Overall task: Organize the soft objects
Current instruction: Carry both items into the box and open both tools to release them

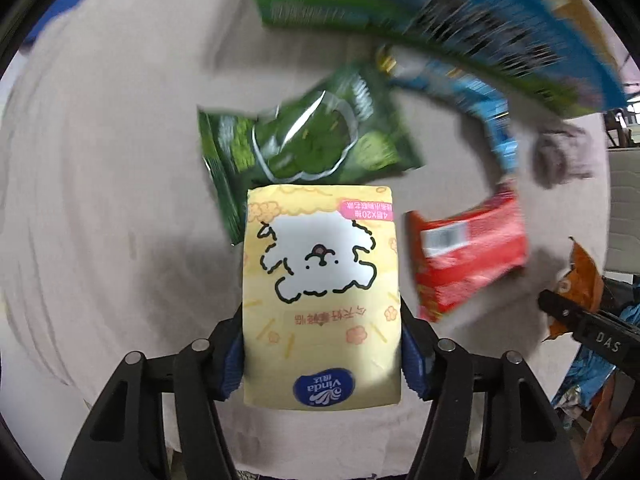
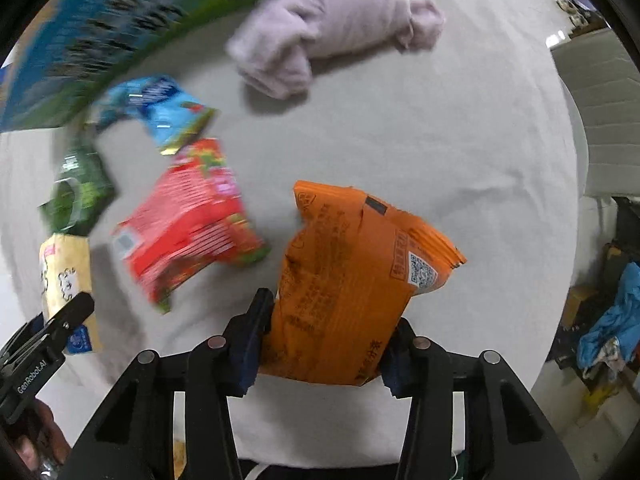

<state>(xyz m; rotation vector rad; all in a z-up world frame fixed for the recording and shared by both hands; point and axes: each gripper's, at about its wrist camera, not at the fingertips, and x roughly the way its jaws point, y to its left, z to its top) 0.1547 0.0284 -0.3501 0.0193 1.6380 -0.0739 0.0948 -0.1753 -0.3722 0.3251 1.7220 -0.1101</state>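
My left gripper is shut on a yellow Vinda tissue pack with a white cartoon dog, held above the grey cloth. My right gripper is shut on an orange snack bag. On the cloth lie a green snack bag, a red snack bag and a blue snack bag. In the right wrist view the red bag, blue bag, green bag and tissue pack show at the left. A folded lilac towel lies at the far side.
A large green and blue box stands at the back, also in the right wrist view. The grey cloth covers the table. The table edge curves at the right, with clutter on the floor beyond.
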